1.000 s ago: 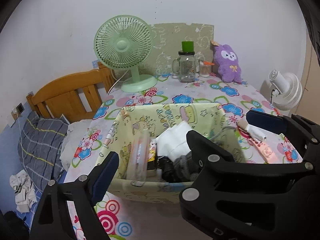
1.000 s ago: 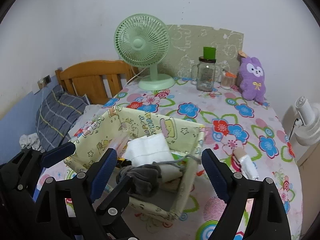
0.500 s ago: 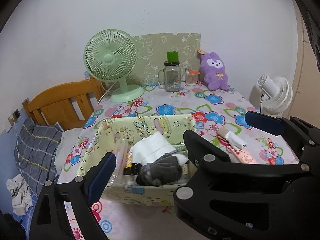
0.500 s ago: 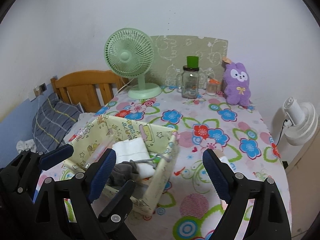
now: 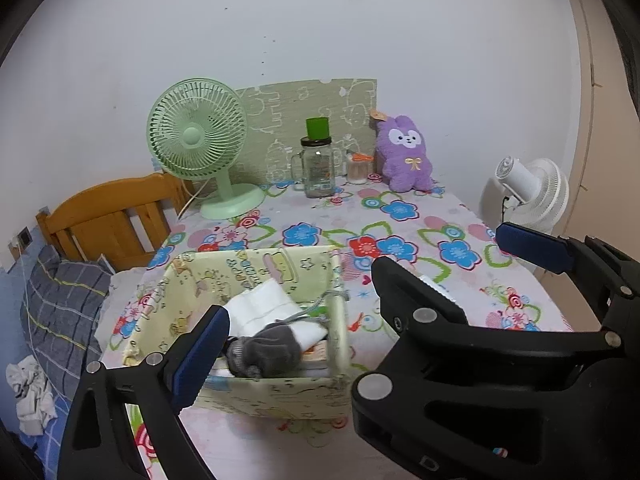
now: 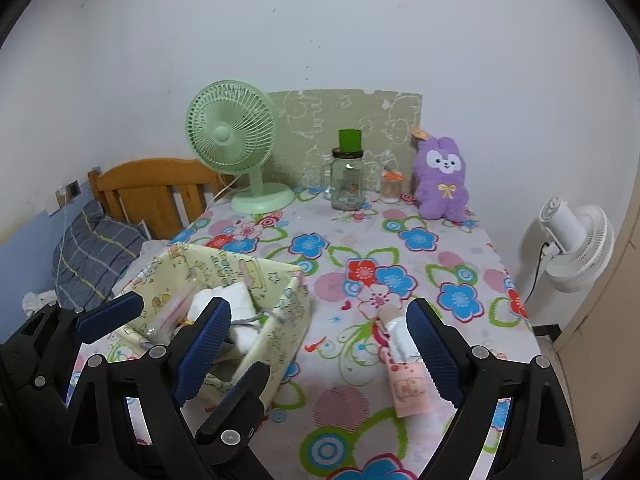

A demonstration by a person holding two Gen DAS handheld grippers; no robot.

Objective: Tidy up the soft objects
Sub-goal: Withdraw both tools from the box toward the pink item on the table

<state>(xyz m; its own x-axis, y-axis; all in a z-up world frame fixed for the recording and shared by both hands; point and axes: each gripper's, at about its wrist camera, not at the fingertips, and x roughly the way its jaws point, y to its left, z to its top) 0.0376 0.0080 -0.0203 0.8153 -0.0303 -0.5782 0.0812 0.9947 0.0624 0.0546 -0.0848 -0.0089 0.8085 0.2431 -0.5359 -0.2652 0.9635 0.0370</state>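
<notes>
1 fabric bin w/ 1 grey sock, white cloths; 1 plush. Left gripper, right gripper both spread wide, nothing held.

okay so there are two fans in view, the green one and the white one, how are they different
The green fan stands on the flowered table, at its far left by the wall; the white fan stands off the table, past its right edge. The green fan shows its front grille to the cameras, while the white fan shows its back, with the motor housing toward us. The green fan rises on a stem from a round base; the white fan's base is hidden. Both have round wire grilles.
</notes>
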